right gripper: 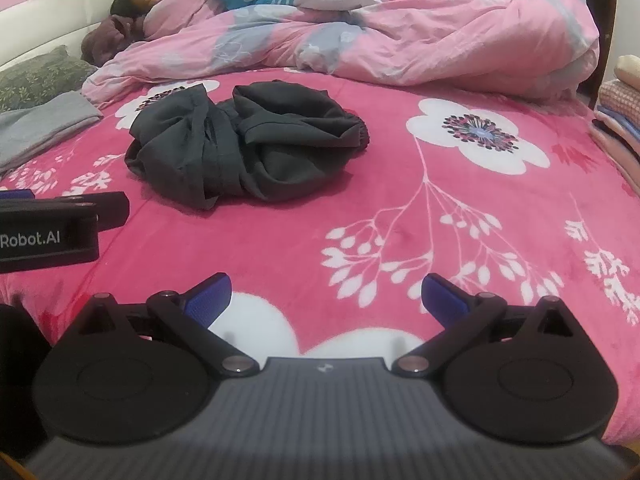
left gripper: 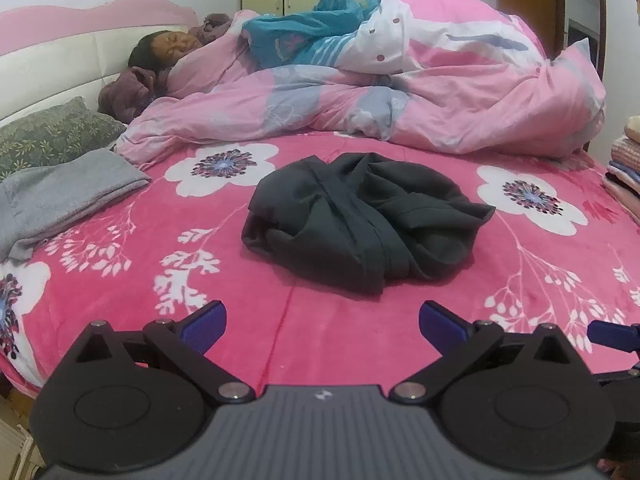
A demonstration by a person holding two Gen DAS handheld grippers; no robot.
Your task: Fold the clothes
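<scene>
I am holding my left gripper [left gripper: 322, 322] above the near edge of the bed, and its two blue pads [left gripper: 204, 326] are standing wide apart with nothing between them. My right gripper [right gripper: 326, 298] is hanging over the same pink flowered blanket [right gripper: 460, 216], a little to the right, and its jaws are also spread wide and are carrying nothing. In the right wrist view I am seeing the side of my left gripper at the left edge, a black block with white letters on it.

The dark crumpled garment [left gripper: 366, 220] is lying in a heap in the middle of the blanket, well ahead of both grippers and touching neither of them. From the right wrist it is sitting to the upper left, and I can see a gathered elastic band [right gripper: 352, 130] at its right side. It is bunched and twisted, not spread flat.

A folded grey cloth [left gripper: 68, 196] is resting at the left side of the bed, just beside a green patterned pillow [left gripper: 48, 136]. A stack of folded textiles [left gripper: 626, 168] is standing at the right edge. Behind the dark garment, a pink quilt [left gripper: 440, 104] is lying across the bed, and a person [left gripper: 160, 52] is lying under it near the headboard.
</scene>
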